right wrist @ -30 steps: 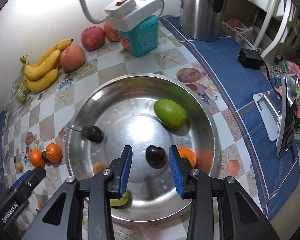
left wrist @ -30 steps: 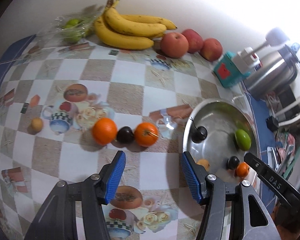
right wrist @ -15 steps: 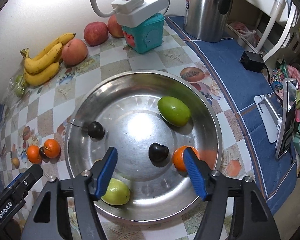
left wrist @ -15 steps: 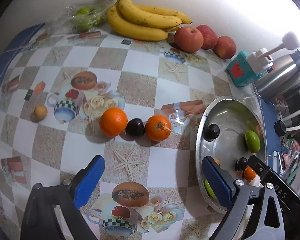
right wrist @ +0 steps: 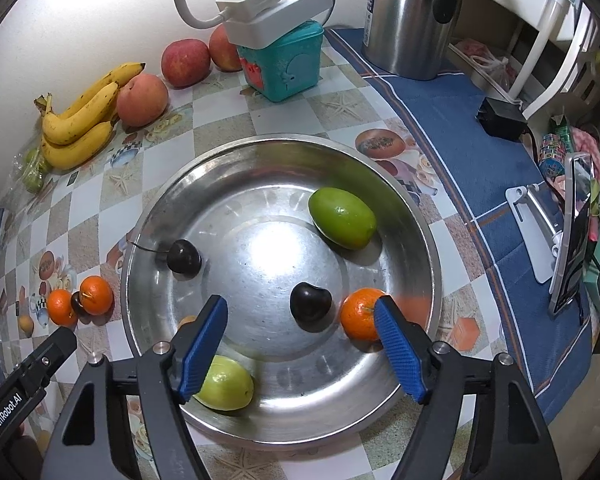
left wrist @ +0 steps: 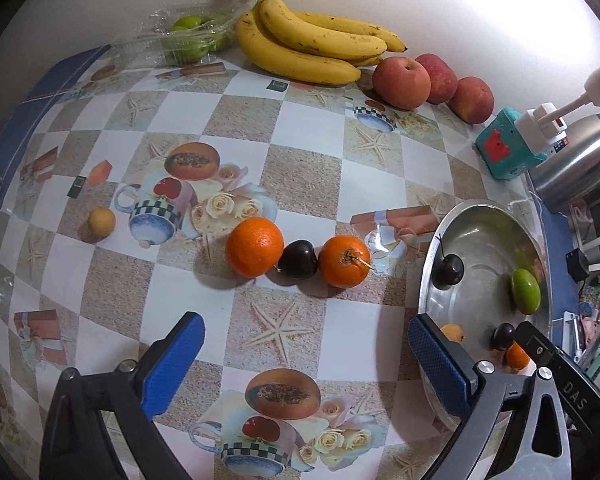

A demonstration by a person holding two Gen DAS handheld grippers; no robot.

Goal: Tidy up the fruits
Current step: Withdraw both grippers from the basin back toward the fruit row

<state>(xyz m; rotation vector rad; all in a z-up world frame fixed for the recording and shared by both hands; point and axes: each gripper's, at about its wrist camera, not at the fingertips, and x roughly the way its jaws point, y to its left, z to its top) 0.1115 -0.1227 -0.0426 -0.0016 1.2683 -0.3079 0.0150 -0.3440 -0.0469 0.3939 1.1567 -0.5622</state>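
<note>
My right gripper point(right wrist: 300, 305) hangs over the steel bowl point(right wrist: 284, 139), jaws opening. A dark cherry point(right wrist: 310, 306) lies loose on the bowl floor between them, touching neither pad. Also in the bowl are a small orange point(right wrist: 358, 314), a green fruit point(right wrist: 342, 218), a stemmed cherry point(right wrist: 184, 256) and a yellow-green fruit point(right wrist: 226, 384). My left gripper point(left wrist: 304, 324) is over the tablecloth, jaws opening, with nothing between them. Beyond it lie two oranges point(left wrist: 254, 246) point(left wrist: 344, 261) with a dark cherry point(left wrist: 298, 259) between them. A small yellow fruit point(left wrist: 101, 222) sits further left.
Bananas point(left wrist: 308, 48), three apples point(left wrist: 402, 82) and a clear box of green fruits point(left wrist: 188, 36) line the back wall. A teal box point(right wrist: 284, 60) carrying a power strip and a steel kettle point(right wrist: 412, 16) stand behind the bowl. A phone on a stand point(right wrist: 576, 232) is at the right.
Both grippers' jaws have spread wide. The right one, narrow around the dark cherry a second ago, now stands clear of it in the bowl. The left view shifted slightly toward the fruit.
</note>
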